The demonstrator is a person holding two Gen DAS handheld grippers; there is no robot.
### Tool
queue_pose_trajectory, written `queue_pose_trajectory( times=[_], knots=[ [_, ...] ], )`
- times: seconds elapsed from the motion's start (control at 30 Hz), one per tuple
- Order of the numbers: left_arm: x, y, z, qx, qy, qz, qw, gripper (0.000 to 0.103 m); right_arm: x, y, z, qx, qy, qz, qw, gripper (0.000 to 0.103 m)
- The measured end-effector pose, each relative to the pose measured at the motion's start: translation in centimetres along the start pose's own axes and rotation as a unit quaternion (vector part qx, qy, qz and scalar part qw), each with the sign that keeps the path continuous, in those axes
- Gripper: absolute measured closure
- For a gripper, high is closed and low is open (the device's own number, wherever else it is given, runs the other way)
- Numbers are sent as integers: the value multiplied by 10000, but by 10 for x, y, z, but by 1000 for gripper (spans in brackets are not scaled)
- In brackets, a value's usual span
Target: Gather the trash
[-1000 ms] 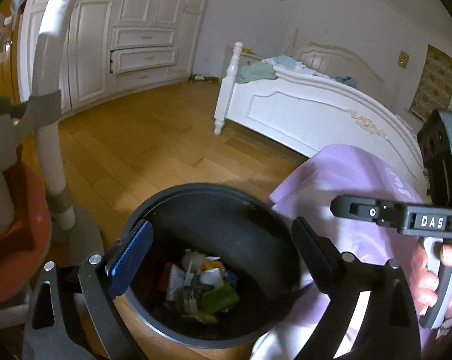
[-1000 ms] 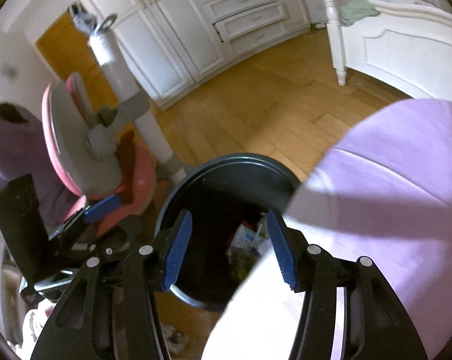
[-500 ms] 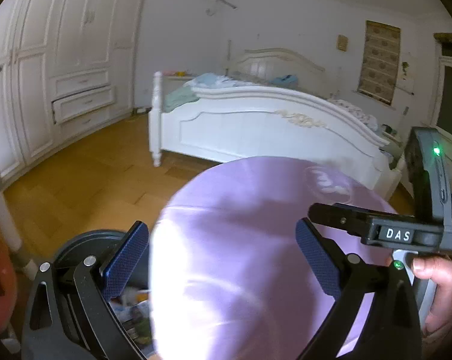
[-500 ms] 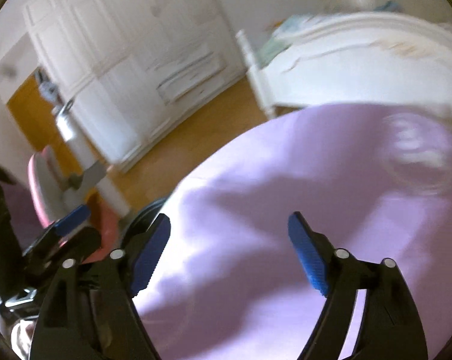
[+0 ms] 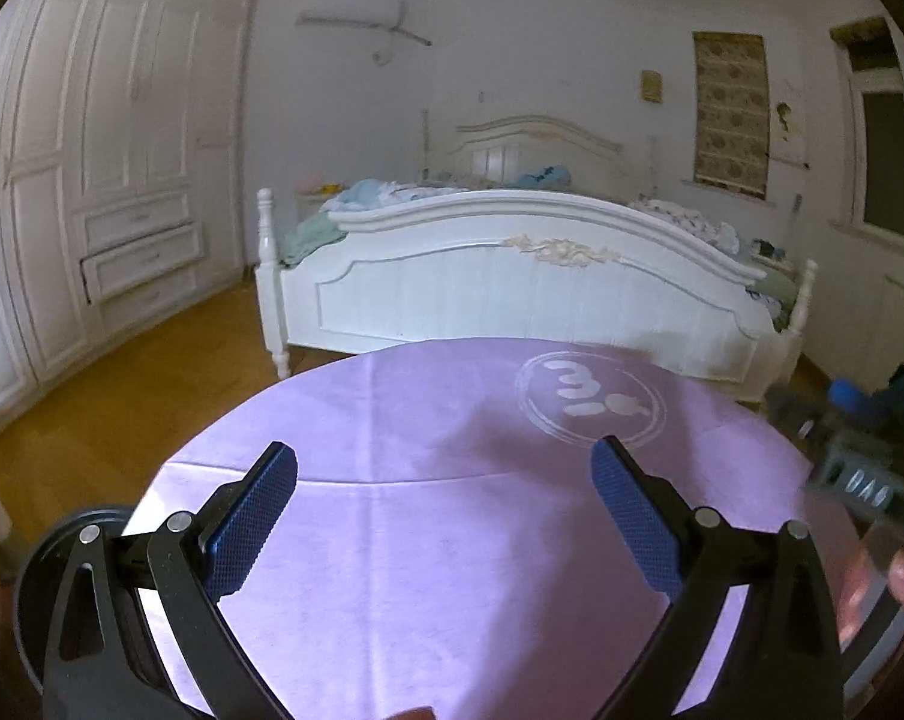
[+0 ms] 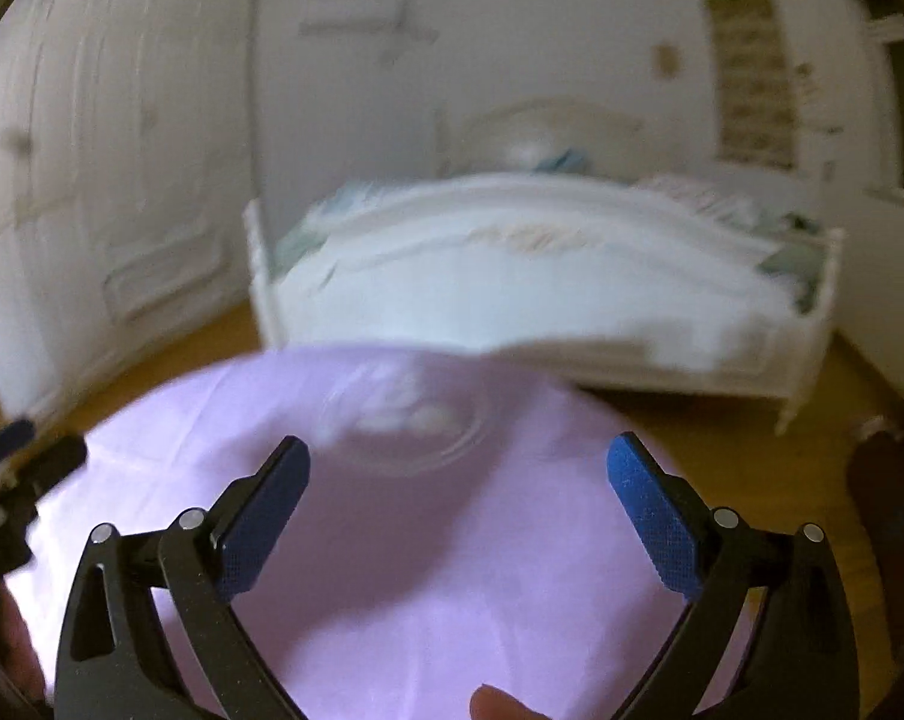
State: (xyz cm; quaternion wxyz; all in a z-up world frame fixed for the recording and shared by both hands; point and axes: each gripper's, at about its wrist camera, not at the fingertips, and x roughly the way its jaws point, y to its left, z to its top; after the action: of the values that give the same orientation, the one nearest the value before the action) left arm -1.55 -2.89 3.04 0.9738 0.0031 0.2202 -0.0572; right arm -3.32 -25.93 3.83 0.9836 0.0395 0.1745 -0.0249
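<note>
White bed, built-in wardrobe w/ drawers, wood floor.

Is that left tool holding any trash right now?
No. The left tool is open, its blue pads spread wide with only the purple cloth showing between them.

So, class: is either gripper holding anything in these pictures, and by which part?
No. Both the left gripper and right gripper are open, above the purple bag; no pad touches it.

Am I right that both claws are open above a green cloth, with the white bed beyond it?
Not quite: the cloth is purple, not green, as the left wrist view shows clearly. Both the left claw and right claw are open above it, with the white bed beyond.
</note>
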Motion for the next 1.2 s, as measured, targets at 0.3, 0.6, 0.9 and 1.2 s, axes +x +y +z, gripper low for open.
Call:
queue_pose_trajectory(
  times=[0.3,0.6,0.9,1.2],
  knots=[
    [14,-3,-3,76,204,70,9997,5,-23,-14,-13,325,-566,-341,9973,5],
    [26,-5,-6,75,496,20,9987,5,-27,-11,-8,238,-694,-297,9969,5],
    [24,3,-6,-169,497,-57,9986,5,-23,-9,-3,186,-623,-304,9974,5],
    [22,7,-7,-169,410,-63,9990,5,-25,-8,-3,178,-617,-315,9974,5]
  ],
)
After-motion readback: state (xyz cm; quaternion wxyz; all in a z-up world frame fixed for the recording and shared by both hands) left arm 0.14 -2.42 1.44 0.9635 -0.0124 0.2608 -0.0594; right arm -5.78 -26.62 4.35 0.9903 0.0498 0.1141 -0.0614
